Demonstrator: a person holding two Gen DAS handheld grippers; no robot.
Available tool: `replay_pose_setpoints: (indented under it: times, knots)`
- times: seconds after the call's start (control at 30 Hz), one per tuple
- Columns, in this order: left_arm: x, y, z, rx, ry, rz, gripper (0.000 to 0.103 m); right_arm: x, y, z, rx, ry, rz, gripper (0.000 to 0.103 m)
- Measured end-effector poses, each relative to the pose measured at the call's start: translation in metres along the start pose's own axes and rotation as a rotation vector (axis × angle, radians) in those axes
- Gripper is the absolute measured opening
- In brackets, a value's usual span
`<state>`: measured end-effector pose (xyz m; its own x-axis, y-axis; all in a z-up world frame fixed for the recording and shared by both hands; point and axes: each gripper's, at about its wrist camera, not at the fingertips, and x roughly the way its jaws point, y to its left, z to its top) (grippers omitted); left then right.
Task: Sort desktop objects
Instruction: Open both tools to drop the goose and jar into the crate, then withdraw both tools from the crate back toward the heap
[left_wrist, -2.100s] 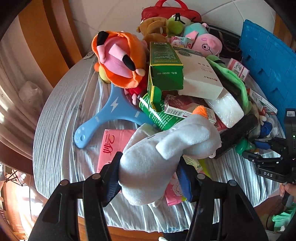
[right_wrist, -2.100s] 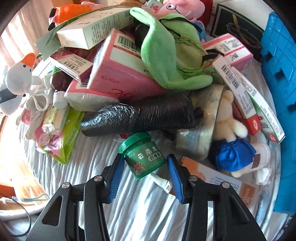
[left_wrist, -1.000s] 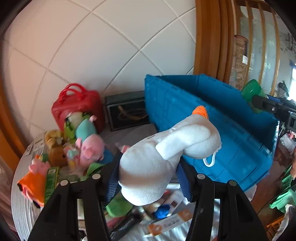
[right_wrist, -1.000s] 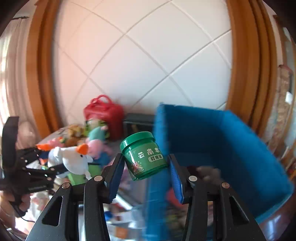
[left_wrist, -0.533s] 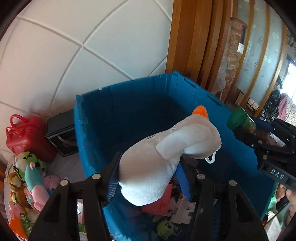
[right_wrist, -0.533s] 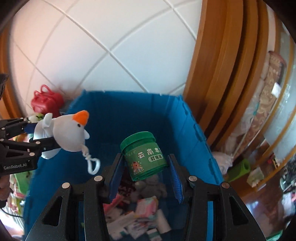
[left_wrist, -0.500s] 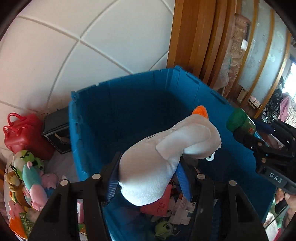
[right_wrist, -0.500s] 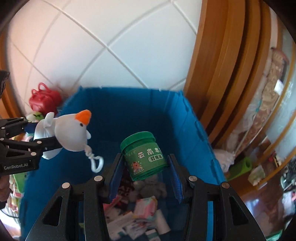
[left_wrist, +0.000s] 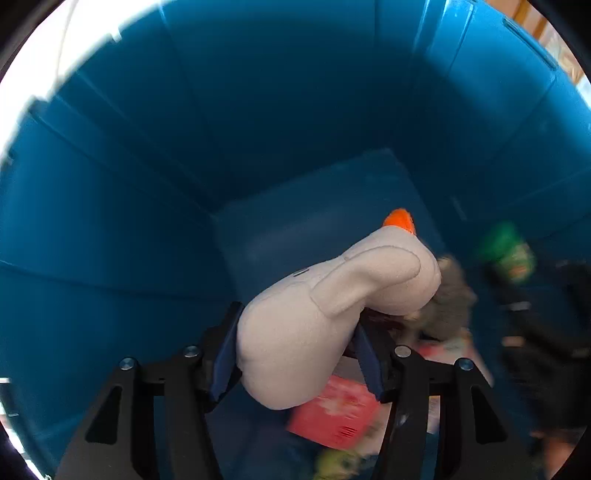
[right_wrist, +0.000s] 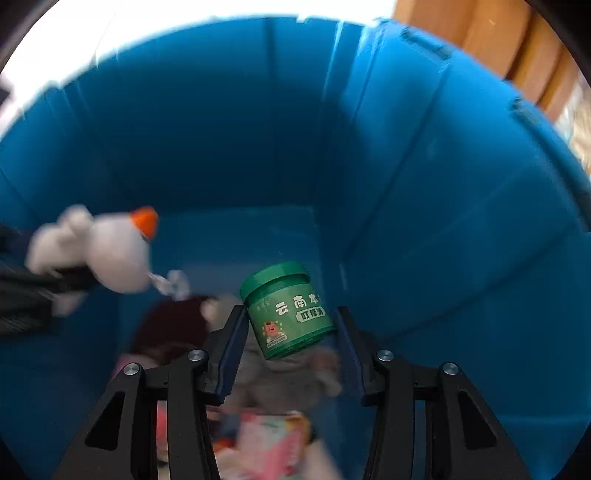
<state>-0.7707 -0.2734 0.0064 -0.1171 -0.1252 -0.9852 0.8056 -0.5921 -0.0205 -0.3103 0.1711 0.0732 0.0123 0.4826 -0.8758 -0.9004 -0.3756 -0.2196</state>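
**Inspector A:** Left wrist view, findings. The left gripper (left_wrist: 295, 354) points down into the deep blue plastic bin (left_wrist: 258, 110). Its fingers (left_wrist: 225, 354) stand about half open and press both flanks of the white plush goose with the orange beak (left_wrist: 332, 306), which hangs above the bin floor with its head toward 1 o'clock.

**Inspector B:** Right wrist view agrees. The right gripper (right_wrist: 288, 343) is likewise inside the bin, fingers (right_wrist: 232, 343) a little under half open and clamped on the round green plastic jar with white lettering (right_wrist: 288, 310), which sits tilted. The goose shows at 9 o'clock.

**A:** Judgement: both items are at the drop step. Each should be let go low, by a clean spread of the fingers, over a bare patch of floor.

**B:** Obstructions noted. Below the goose, at 5 o'clock, lies a red flat packet (left_wrist: 332, 417); a grey-brown plush toy (left_wrist: 447, 306) sits at 3 o'clock, touching or just behind the goose's head. Pink packets (right_wrist: 273, 443) lie under the jar, blurred.

**A:** The jar is hard and round; it may roll off the soft heap. The two grippers are near one another, so stagger the releases.
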Motion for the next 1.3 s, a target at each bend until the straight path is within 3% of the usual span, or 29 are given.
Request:
replay_pose_setpoints:
  times: [0.17, 0.3, 0.43, 0.53, 0.67, 0.7, 0.83, 1.3]
  knots:
    - [0.008, -0.007, -0.013, 0.067, 0.011, 0.113, 0.059, 0.022, 0.012, -0.020, -0.019, 0.102, 0.017, 0.047]
    - [0.009, -0.013, -0.016, 0.124, -0.001, 0.175, 0.060, 0.014, 0.016, -0.023, -0.029, 0.082, 0.018, 0.047]
    - [0.004, -0.016, -0.019, 0.143, -0.046, 0.249, 0.073, 0.010, 0.012, -0.012, -0.062, 0.031, 0.002, 0.047]
    - [0.005, -0.016, -0.010, 0.130, -0.018, 0.234, 0.073, 0.005, 0.008, -0.006, -0.069, 0.009, 0.005, 0.051]
    - [0.009, -0.019, -0.006, 0.125, -0.001, 0.219, 0.073, 0.005, 0.005, -0.002, -0.084, 0.004, 0.000, 0.091]
    - [0.010, -0.018, -0.004, 0.128, -0.002, 0.219, 0.073, 0.006, 0.005, -0.002, -0.084, 0.008, 0.006, 0.095]
    - [0.015, -0.022, -0.002, 0.139, 0.007, 0.215, 0.073, 0.010, 0.007, -0.002, -0.098, 0.031, 0.022, 0.103]
    - [0.015, -0.026, -0.004, 0.159, 0.004, 0.182, 0.073, 0.041, 0.009, -0.006, -0.133, 0.142, 0.043, 0.103]
